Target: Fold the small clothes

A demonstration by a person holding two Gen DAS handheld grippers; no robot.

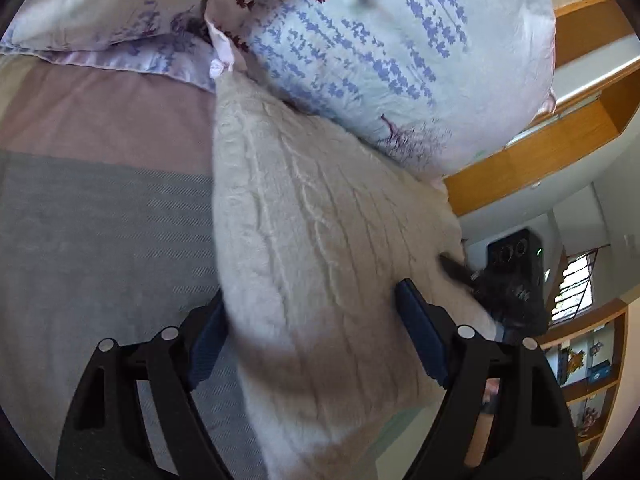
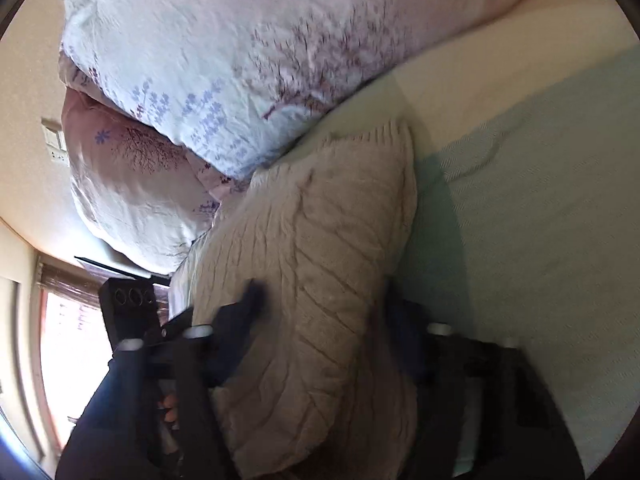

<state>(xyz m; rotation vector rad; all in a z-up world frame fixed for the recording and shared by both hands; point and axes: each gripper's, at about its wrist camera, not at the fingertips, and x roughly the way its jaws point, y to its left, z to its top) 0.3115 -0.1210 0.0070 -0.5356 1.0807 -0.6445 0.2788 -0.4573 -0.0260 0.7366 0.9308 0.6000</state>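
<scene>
A cream cable-knit garment (image 1: pixel 320 240) is folded into a thick bundle, lifted off the striped bed cover (image 1: pixel 80 220). My left gripper (image 1: pixel 312 316) has its two blue-padded fingers on either side of the bundle and is shut on it. In the right wrist view the same knit bundle (image 2: pixel 312 280) fills the gap of my right gripper (image 2: pixel 324 308), whose fingers press its two sides. The right gripper shows as a dark shape (image 1: pixel 508 280) at the bundle's right edge in the left wrist view. The left gripper's body (image 2: pixel 128 312) shows at the left in the right wrist view.
Floral pillows (image 1: pixel 380 40) lie just beyond the bundle and touch its far end. A pale green and cream bed cover (image 2: pixel 540 200) spreads to the right. A wooden headboard shelf (image 1: pixel 540 152) and a bookshelf (image 1: pixel 588 380) stand at the right. A window (image 2: pixel 68 328) is at the left.
</scene>
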